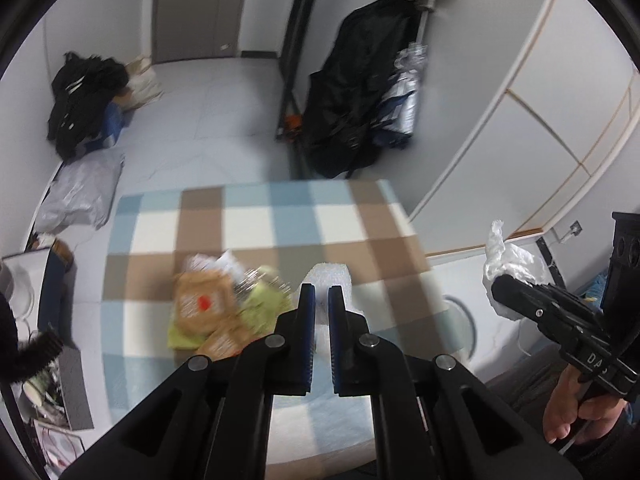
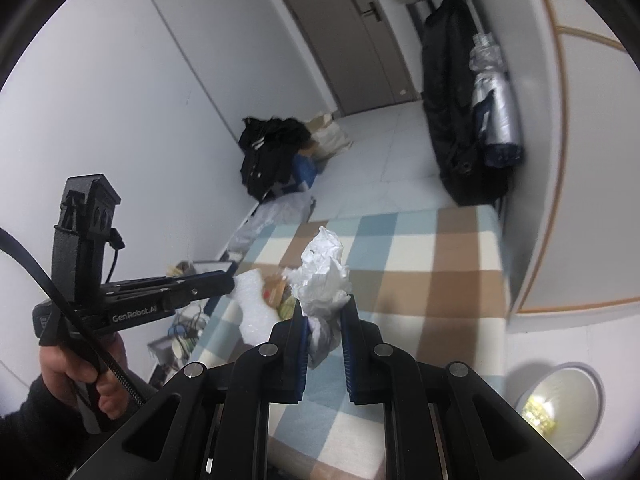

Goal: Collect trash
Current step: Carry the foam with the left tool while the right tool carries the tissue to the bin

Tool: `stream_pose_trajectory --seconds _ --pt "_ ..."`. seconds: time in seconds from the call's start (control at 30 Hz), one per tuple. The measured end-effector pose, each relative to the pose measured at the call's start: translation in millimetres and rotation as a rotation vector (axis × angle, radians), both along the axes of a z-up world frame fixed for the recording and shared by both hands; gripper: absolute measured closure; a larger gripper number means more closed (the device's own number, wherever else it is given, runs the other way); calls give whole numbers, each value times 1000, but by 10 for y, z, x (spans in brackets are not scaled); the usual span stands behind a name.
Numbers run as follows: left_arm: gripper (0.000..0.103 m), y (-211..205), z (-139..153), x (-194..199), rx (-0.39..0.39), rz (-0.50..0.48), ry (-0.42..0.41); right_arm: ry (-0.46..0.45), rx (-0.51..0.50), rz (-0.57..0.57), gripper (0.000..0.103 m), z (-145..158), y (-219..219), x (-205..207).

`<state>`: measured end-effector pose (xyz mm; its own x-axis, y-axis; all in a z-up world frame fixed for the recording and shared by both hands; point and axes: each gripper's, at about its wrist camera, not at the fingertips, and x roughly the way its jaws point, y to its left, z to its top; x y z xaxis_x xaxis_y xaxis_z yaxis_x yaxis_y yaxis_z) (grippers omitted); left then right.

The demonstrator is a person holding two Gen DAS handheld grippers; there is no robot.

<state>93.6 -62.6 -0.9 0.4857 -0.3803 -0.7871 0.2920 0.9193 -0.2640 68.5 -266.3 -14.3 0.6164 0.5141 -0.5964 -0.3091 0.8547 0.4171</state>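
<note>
My right gripper [image 2: 323, 312] is shut on a crumpled white tissue [image 2: 322, 276] and holds it above the checked table [image 2: 432, 264]; it also shows at the right of the left wrist view [image 1: 498, 280] with the tissue [image 1: 508, 264]. My left gripper [image 1: 321, 296] is nearly closed and empty, above a white foam piece [image 1: 330, 276]. A pile of brown and green wrappers [image 1: 216, 308] lies on the table left of the left gripper. A round white trash bin [image 2: 560, 404] stands on the floor at lower right.
Black bags [image 1: 84, 100] and a grey plastic bag [image 1: 80, 196] lie by the left wall. A dark coat [image 1: 356, 96] hangs beyond the table. Boxes with clutter [image 1: 44, 380] stand left of the table. White cabinets [image 1: 560, 120] are on the right.
</note>
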Motion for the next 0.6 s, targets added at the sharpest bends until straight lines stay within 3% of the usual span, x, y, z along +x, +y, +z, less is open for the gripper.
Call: stream_pose_trajectory --seconds 0.2,0.4,0.6 --pt "101 -479 244 112 -49 -82 -26 -72 7 -74 90 355 -475 -170" --pt "101 -1075 407 182 -84 -190 -41 -118 14 -217 90 664 -1204 -373" --pt "101 -1774 406 199 -100 -314 -29 -94 8 -378 90 649 -1950 -584"
